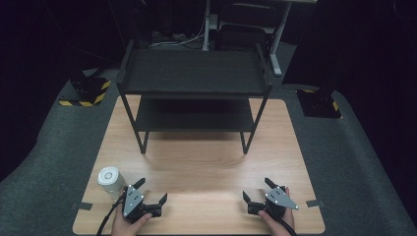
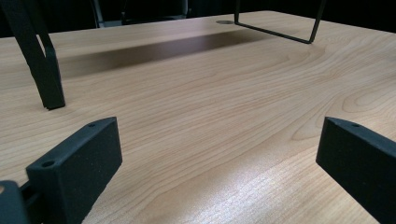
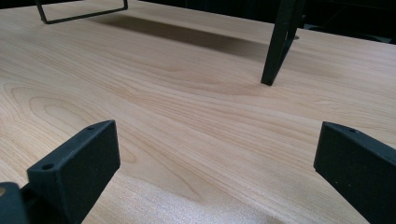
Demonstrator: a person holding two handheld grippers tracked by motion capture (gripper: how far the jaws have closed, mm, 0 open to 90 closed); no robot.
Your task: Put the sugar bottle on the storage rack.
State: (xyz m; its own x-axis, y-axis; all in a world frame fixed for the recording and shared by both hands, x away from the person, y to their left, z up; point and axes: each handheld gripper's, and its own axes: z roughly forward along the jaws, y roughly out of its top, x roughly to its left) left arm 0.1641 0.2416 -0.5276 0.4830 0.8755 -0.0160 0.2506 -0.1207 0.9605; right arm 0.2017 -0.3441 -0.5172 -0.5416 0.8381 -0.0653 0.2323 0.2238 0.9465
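A person's hands hold two black grippers low on the wooden table [image 1: 206, 167] near its front edge. My left gripper [image 1: 151, 190] stands open at the front left, its jaws spread wide with nothing between them; the left gripper view has bare wood between its jaws [image 2: 219, 154]. My right gripper [image 1: 255, 190] stands open at the front right, also empty [image 3: 217, 154]. A white cylinder [image 1: 110, 181], like a small cup or roll, stands upright just left of the left gripper.
A black two-tier metal shelf rack [image 1: 193, 73] stands on the far half of the table, its legs [image 2: 44, 70] [image 3: 278, 46] reaching the wood. Grey carpet surrounds the table, with yellow-black striped blocks [image 1: 88, 91] at the far corners.
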